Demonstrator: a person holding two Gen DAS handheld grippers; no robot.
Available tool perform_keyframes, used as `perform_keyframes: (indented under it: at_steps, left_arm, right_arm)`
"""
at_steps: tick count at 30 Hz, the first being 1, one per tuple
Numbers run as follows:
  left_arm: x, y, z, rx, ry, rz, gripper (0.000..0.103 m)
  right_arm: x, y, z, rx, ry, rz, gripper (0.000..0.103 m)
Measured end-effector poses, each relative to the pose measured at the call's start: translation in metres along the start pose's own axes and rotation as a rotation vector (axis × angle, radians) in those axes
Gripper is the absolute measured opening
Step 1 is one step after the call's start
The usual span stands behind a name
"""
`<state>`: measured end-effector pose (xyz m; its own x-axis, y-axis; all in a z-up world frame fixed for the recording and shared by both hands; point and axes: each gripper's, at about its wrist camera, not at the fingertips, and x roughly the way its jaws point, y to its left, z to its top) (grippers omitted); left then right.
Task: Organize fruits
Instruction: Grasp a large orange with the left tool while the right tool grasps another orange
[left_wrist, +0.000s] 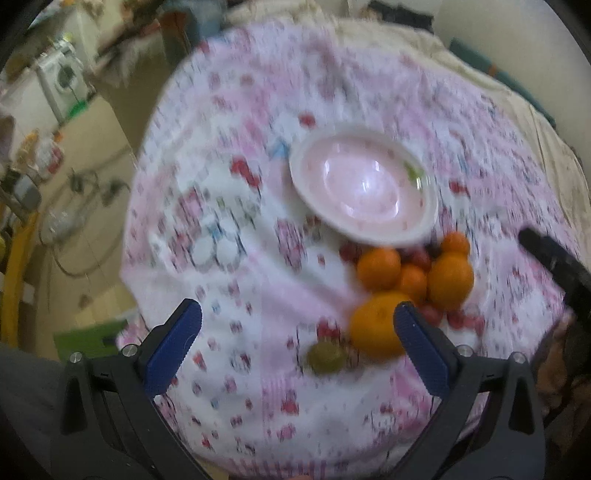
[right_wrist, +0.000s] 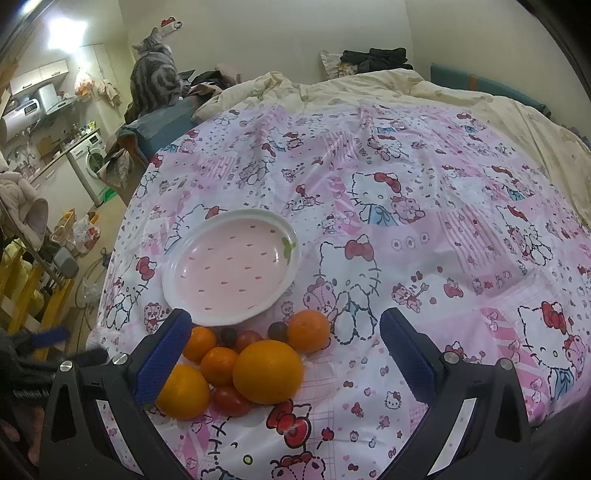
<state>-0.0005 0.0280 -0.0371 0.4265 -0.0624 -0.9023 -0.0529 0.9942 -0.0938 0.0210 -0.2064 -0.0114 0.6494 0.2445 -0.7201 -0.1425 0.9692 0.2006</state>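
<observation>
A pink plate with a white rim sits empty on the Hello Kitty cloth. Just in front of it lies a pile of fruit: several oranges, small red tomatoes and dark grapes. A green fruit lies apart, nearest the left gripper. My left gripper is open and empty above the cloth, its right finger over a big orange. My right gripper is open and empty, with the pile between its fingers. The left view is motion-blurred.
The cloth covers a bed with a cream quilt behind. A grey tabby cat sits at the far left corner. To the left the bed edge drops to a floor with yellow furniture, bags and a washing machine.
</observation>
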Motion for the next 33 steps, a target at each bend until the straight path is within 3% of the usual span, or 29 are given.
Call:
perform_keyframes:
  at_steps: [5, 10, 13, 15, 21, 23, 24, 33]
  left_arm:
    - [0.022, -0.014, -0.015, 0.07, 0.108, -0.002, 0.091]
    - [0.018, -0.032, -0.013, 0.107, 0.085, -0.055, 0.09]
    - [0.028, -0.054, -0.01, 0.174, 0.139, -0.081, 0.09]
    - [0.037, -0.068, -0.009, 0.209, 0.185, -0.095, 0.079]
    - [0.068, -0.091, -0.005, 0.248, 0.277, -0.085, 0.069]
    - [0.075, -0.092, -0.003, 0.248, 0.293, -0.075, 0.067]
    - [0.079, -0.091, -0.002, 0.239, 0.304, -0.071, 0.059]
    - [0.061, -0.074, -0.004, 0.174, 0.296, -0.106, 0.055]
  right_arm:
    - [-0.002, -0.003, 0.002, 0.016, 0.001, 0.001, 0.103]
    - [0.001, -0.01, 0.002, 0.051, 0.018, 0.004, 0.103]
    - [0.003, -0.015, 0.003, 0.076, 0.032, -0.004, 0.103]
    - [0.003, -0.019, 0.004, 0.092, 0.032, -0.008, 0.103]
    - [0.0, -0.03, 0.003, 0.126, 0.031, -0.028, 0.103]
    - [0.0, -0.034, 0.003, 0.136, 0.034, -0.028, 0.103]
    - [0.0, -0.035, 0.004, 0.142, 0.035, -0.028, 0.103]
    - [0.005, -0.032, 0.002, 0.13, 0.057, -0.017, 0.103]
